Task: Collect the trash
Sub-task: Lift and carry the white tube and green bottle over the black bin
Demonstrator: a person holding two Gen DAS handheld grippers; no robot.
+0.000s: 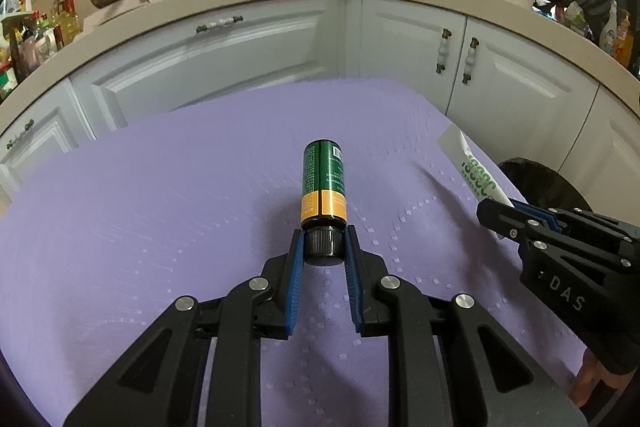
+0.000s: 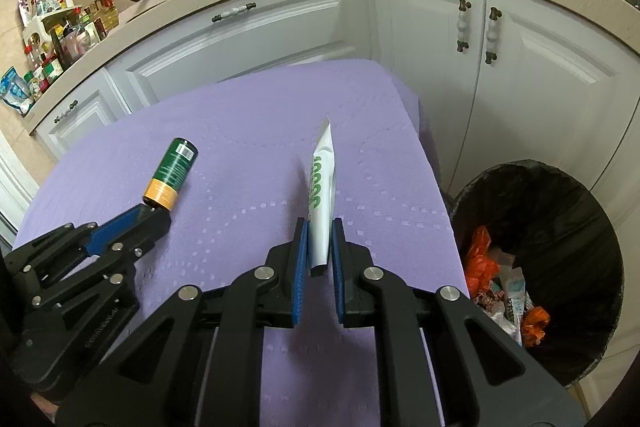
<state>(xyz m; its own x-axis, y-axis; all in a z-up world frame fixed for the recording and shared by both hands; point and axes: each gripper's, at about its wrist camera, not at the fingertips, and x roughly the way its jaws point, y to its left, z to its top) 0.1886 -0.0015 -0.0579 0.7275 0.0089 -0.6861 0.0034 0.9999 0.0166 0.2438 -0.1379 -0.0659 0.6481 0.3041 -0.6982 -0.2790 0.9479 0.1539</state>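
We read "DAS" on the right gripper (image 1: pixel 496 213), it pinches a white tube (image 2: pixel 323 183) with green lettering, tail pointing away, beside the cloth's (image 2: pixel 240 115) right edge and bin (image 2: pixel 560 187), our left gripper (image 1: pixel 323 247) clamps the green-orange bottle (image 1: pixel 323 183) by its black cap, base pointing away, bare cloth around.

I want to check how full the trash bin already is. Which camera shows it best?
The right wrist view: the trash bin, beside the purple table, shows its open mouth, black liner and the wrappers inside. The left wrist view catches only a dark sliver of its rim behind the right gripper.
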